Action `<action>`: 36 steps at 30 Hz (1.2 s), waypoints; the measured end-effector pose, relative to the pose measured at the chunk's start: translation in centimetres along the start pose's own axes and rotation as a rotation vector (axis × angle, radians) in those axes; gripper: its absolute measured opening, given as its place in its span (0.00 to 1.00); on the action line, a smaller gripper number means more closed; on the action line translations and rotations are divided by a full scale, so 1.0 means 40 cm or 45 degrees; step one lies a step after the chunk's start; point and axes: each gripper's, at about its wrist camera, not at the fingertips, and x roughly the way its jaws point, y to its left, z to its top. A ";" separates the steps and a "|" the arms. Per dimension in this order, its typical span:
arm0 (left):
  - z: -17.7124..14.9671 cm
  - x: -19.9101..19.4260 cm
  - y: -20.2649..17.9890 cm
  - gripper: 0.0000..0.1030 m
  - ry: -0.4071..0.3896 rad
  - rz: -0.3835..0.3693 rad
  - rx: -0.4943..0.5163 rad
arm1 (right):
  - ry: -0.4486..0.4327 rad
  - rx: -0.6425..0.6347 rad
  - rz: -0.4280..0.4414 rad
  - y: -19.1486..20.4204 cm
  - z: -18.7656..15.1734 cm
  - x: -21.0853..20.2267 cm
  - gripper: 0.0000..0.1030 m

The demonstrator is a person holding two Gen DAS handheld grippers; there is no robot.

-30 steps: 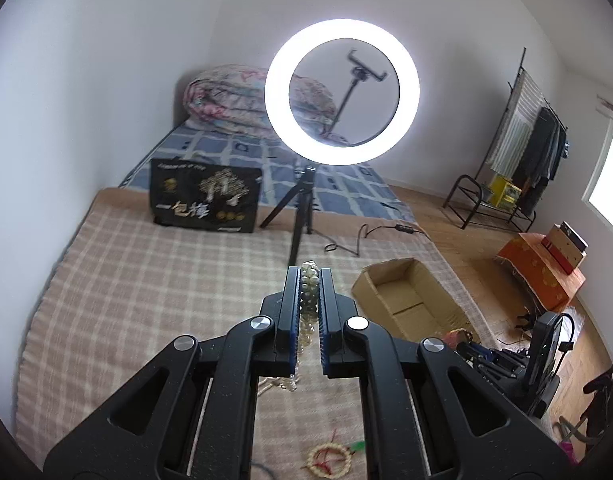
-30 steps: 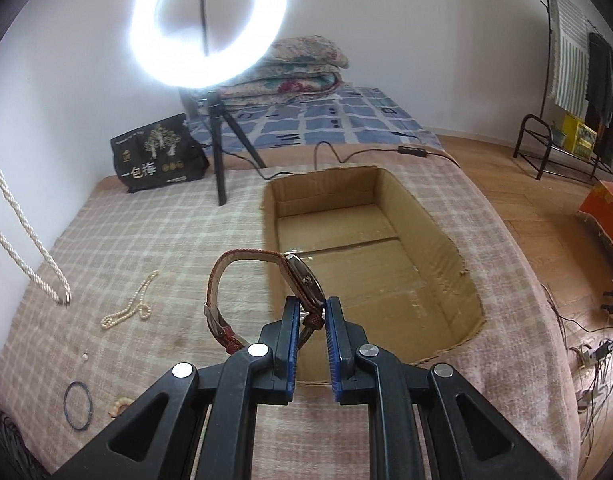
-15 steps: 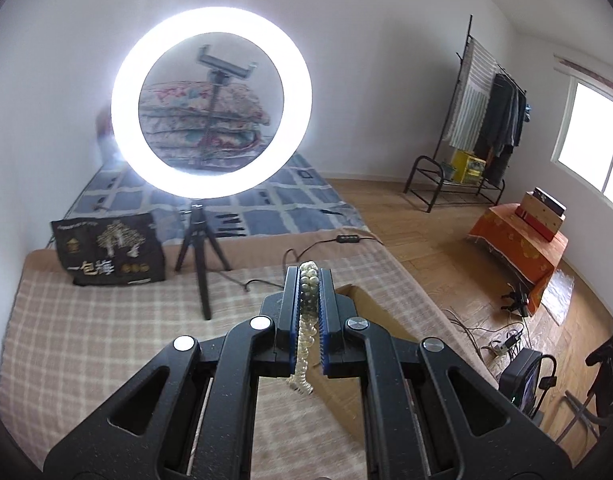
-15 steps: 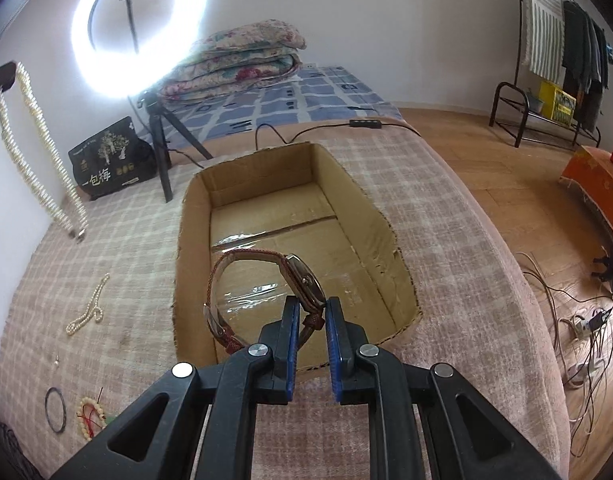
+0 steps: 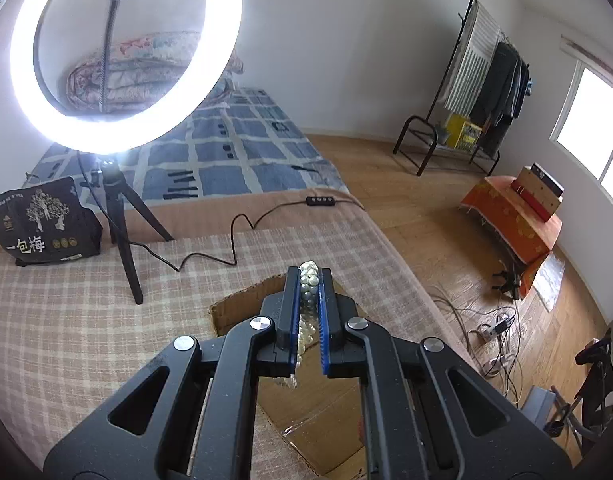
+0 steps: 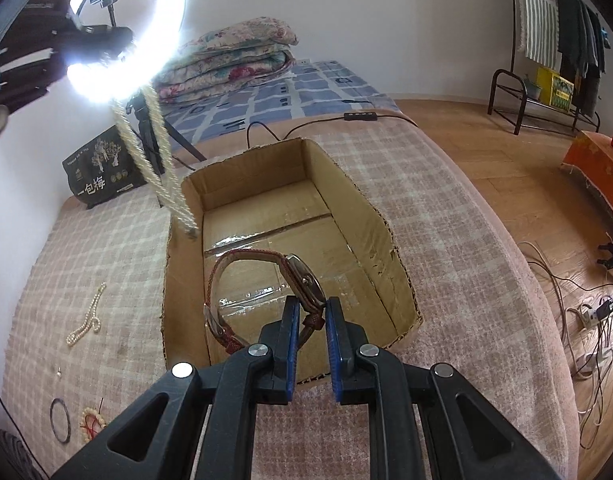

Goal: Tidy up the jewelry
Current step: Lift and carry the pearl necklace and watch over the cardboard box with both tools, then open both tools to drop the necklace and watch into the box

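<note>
A cardboard box (image 6: 290, 240) sits open on the checked blanket (image 6: 466, 240), with a wristwatch (image 6: 266, 292) held above its near end and a hanging pearl necklace (image 6: 158, 160) over its rim at 11 o'clock. On the blanket at 9 o'clock of the box lies a short pearl strand (image 6: 86, 316), and at 8 o'clock a thin ring (image 6: 60, 420) beside a beaded loop (image 6: 93, 424). At 12 o'clock beyond the box stand the ring light (image 5: 122, 52) on its tripod (image 5: 122, 216) and a printed bag (image 5: 42, 220) to its left, folded quilts (image 6: 230, 56) behind them.
</note>
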 end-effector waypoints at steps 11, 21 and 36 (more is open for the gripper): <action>0.004 0.018 -0.009 0.65 0.028 0.026 0.013 | -0.124 -0.084 0.006 0.054 0.011 -0.045 0.90; 0.000 -0.057 0.024 0.65 0.015 0.054 0.015 | -0.163 -0.227 -0.048 0.143 0.010 -0.077 1.00; -0.077 -0.359 0.255 0.65 -0.127 0.247 -0.016 | -0.217 -0.270 0.096 0.223 -0.009 -0.152 1.00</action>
